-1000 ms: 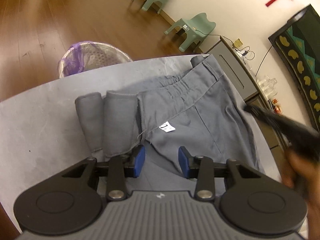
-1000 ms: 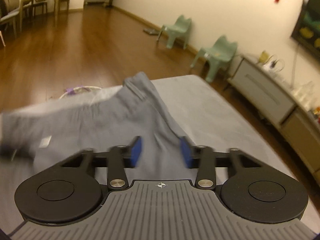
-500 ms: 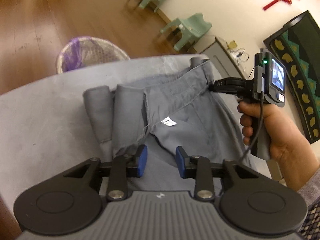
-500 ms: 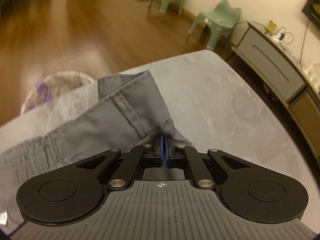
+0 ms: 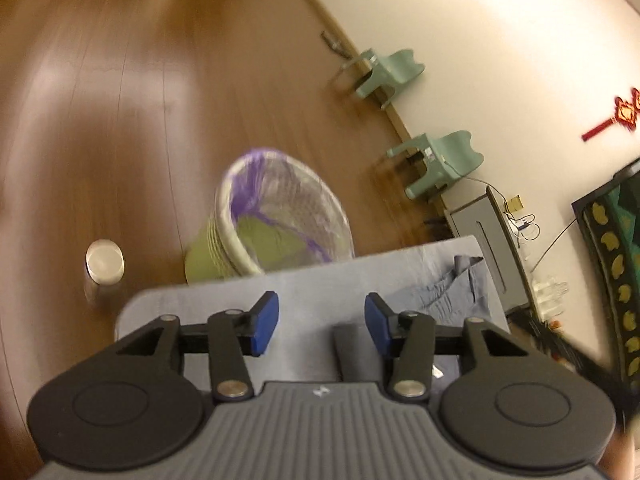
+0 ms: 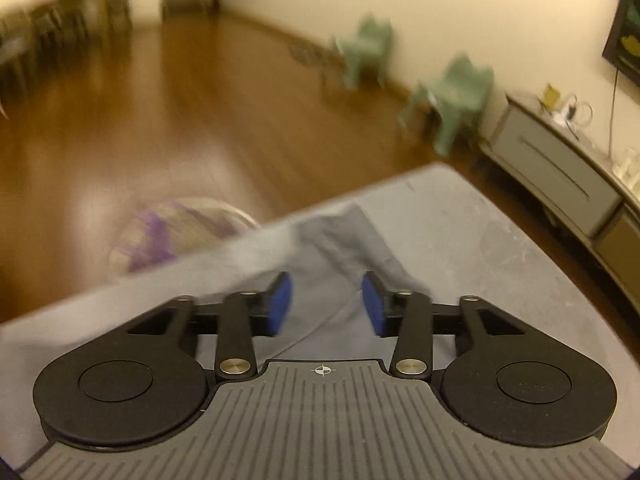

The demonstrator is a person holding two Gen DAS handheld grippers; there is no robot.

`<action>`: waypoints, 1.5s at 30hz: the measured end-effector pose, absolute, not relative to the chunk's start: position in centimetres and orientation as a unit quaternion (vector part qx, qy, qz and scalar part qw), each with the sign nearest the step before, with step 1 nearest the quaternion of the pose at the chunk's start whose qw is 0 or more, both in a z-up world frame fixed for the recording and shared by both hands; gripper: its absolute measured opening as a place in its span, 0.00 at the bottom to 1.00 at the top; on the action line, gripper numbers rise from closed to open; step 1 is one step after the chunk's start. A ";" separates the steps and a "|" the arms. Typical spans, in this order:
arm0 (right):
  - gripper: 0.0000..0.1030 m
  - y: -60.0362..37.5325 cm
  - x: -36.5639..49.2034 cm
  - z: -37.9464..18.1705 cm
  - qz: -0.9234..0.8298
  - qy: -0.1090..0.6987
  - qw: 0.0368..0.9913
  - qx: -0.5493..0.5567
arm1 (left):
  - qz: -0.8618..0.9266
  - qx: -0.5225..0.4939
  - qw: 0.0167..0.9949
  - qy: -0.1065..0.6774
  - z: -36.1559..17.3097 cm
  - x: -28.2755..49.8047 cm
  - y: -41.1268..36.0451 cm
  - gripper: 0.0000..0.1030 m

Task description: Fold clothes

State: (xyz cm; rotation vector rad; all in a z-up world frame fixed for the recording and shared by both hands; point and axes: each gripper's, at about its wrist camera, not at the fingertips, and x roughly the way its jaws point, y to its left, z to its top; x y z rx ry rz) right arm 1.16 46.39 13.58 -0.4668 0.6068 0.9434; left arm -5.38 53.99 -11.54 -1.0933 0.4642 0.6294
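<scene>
Grey trousers (image 6: 336, 248) lie on the grey table (image 6: 472, 248), blurred by motion in the right wrist view. My right gripper (image 6: 326, 306) hovers open just above the cloth near its waistband corner, with nothing between the blue pads. In the left wrist view only the far corner of the trousers (image 5: 452, 284) and a folded grey piece (image 5: 356, 348) beside the right finger show. My left gripper (image 5: 322, 322) is open over bare table (image 5: 224, 292) near the far edge, holding nothing.
A wire waste basket with a purple liner (image 5: 276, 220) stands on the wooden floor just past the table's far edge. Two green chairs (image 5: 436, 164) and a grey cabinet (image 6: 560, 176) line the wall. A round metal disc (image 5: 105, 262) sits on the floor at left.
My right gripper was shut on the trouser edge half a second ago and now stands open. My left gripper has swung up and leftward, off the trousers, toward the table's far edge.
</scene>
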 end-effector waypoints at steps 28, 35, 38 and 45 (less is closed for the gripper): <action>0.01 38.9 -14.5 12.1 0.528 0.302 0.767 -0.205 | 0.143 -0.498 0.825 0.226 -13.3 0.7 49.3 0.93; 0.18 37.7 -14.7 12.4 0.556 0.315 0.744 -0.196 | 0.195 -0.446 0.830 0.273 -13.9 2.3 48.7 0.13; 0.56 34.0 -11.3 15.6 0.549 0.316 0.761 -0.138 | 0.202 -0.422 0.841 0.272 -13.1 2.2 47.9 0.10; 0.16 27.2 1.0 20.4 0.314 0.377 0.868 -0.073 | 0.209 -0.328 0.889 0.242 -10.1 1.8 44.7 0.07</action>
